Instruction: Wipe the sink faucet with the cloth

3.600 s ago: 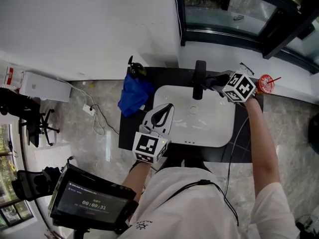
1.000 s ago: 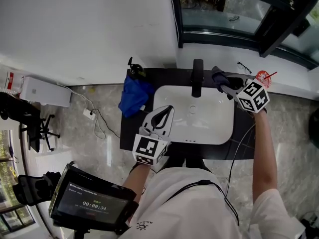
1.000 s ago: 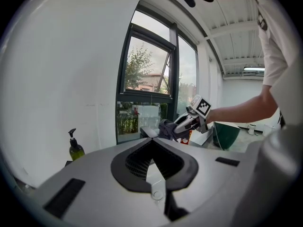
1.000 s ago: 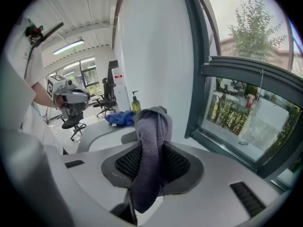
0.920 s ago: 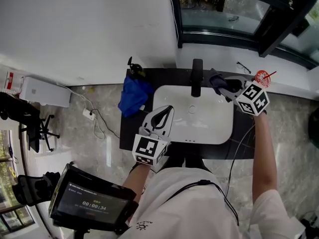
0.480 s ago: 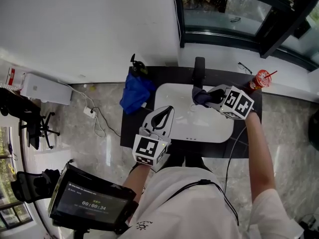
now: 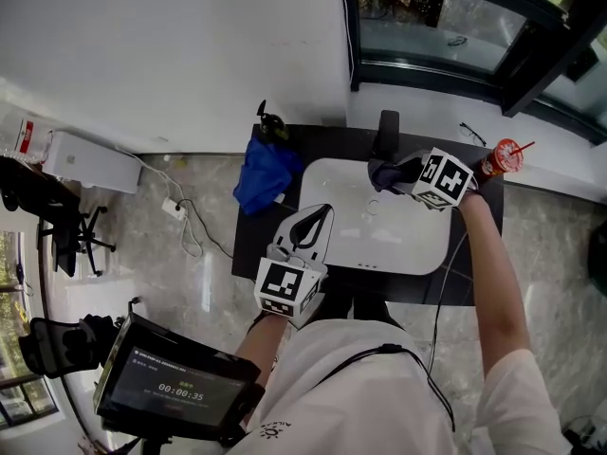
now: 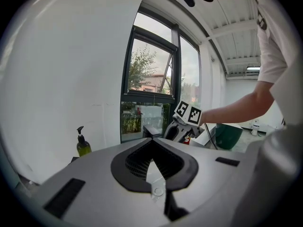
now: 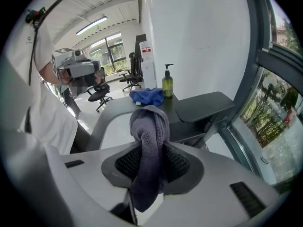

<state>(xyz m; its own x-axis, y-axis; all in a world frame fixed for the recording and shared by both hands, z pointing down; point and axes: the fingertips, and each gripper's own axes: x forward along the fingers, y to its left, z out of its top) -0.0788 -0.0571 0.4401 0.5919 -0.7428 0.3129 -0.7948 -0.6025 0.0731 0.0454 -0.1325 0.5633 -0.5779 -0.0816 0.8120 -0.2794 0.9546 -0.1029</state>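
Right gripper (image 7: pixel 396 172) clamps the grey cloth (image 9: pixel 147 148) just beside the faucet (image 7: pixel 388 129), at the sink's (image 7: pixel 379 249) back edge. Left gripper (image 7: pixel 311 221), jaws together on nothing, hangs over the front-left rim. Blue rag (image 7: pixel 266 173) and soap bottle (image 7: pixel 269 121) are left of the sink and a cup (image 7: pixel 500 157) is right of it.

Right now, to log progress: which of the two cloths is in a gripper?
The grey cloth, clamped in the right gripper near the faucet; the blue cloth lies on the counter.

You see bright, even daylight coming through the window (image 7: pixel 446 27), with soft shadows. Both gripper views bend strongly and darken at their round edges.
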